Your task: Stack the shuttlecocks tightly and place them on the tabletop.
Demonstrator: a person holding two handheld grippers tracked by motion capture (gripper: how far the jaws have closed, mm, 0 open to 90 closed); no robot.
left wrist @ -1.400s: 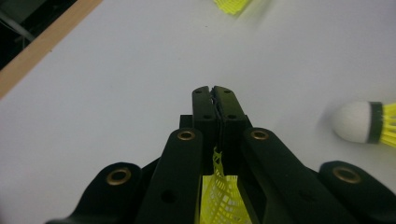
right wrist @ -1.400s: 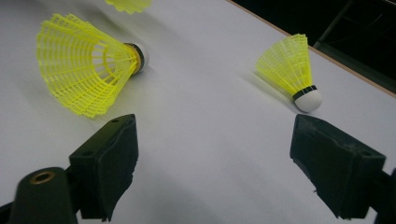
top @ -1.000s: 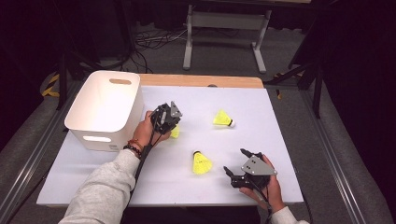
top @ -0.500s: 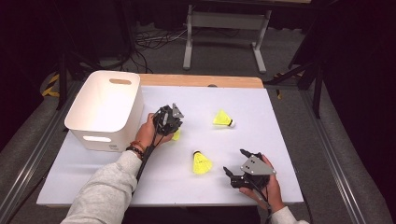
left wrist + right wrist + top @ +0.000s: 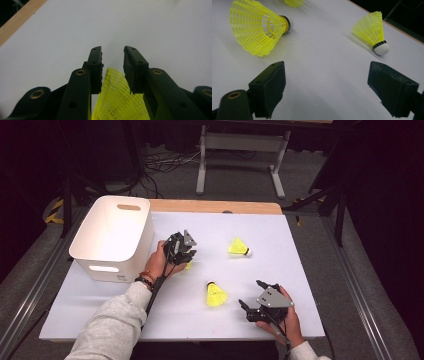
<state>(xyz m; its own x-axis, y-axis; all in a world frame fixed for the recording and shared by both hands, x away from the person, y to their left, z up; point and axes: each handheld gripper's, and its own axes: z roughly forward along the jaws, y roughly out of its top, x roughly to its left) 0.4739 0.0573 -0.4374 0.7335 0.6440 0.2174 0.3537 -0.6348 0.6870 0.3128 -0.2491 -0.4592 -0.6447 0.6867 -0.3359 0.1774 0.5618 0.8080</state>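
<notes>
Shuttle in hand: my left gripper [image 5: 182, 251] has a yellow shuttle [image 5: 117, 100] between its jaws, just right of the bin [image 5: 112, 237], mid-table. In the left gripper view the mesh skirt sits between the two pads; the jaws are drawn in close on it, though I can't swear both pads are touching.
Weight: I judge it nearly nothing (a plastic skirt and a small cap), so no load on the grip.
Stiffness: the skirt is springy lattice and will likely buckle if I clench hard; light pressure should do.
Slip: ribbed mesh ought to hold against the pads well enough.
Best hold: across the skirt close to the cap, where I expect it to be stiffest; the wide rim would fold.
Right gripper [image 5: 256, 300]: near right of the table, jaws spread wide and empty.
Other shuttles: one [image 5: 215, 294] lies just left of the right gripper, another [image 5: 238, 246] farther off toward the right; both on their sides, caps [image 5: 381, 48] free.
Table [image 5: 300, 270]: smooth white top, so a nudged shuttle may roll.
</notes>
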